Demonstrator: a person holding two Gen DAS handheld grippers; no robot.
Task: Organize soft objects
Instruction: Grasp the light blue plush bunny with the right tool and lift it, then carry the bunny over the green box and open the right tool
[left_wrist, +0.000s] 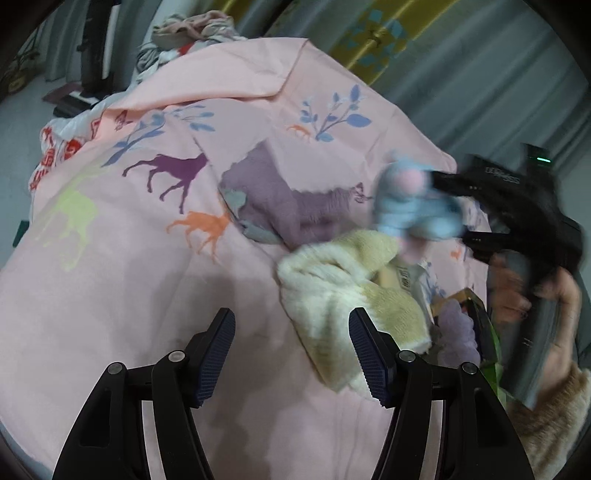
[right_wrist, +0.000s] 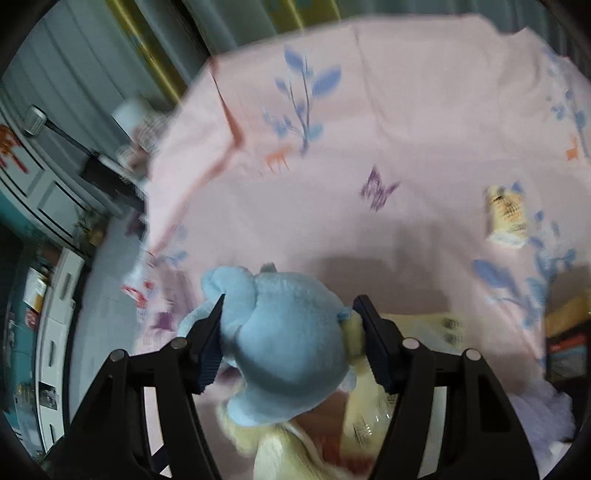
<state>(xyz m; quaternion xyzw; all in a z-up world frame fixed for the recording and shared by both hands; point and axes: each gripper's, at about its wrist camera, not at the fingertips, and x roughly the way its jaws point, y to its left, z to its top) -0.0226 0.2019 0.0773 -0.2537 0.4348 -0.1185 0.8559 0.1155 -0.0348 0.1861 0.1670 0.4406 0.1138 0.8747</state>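
The right gripper has its pads pressed on a blue plush toy, held above the pink bedspread near its right edge; the left gripper hangs half open with nothing between its fingers, above the bedspread; a cream fleece lies just beside its right finger; a purple cloth lies farther in, toward the middle.

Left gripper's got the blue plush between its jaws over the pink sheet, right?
Wrong gripper. The right gripper has the blue plush between its jaws, per the right wrist view. The left gripper holds nothing, hovering over the pink sheet.
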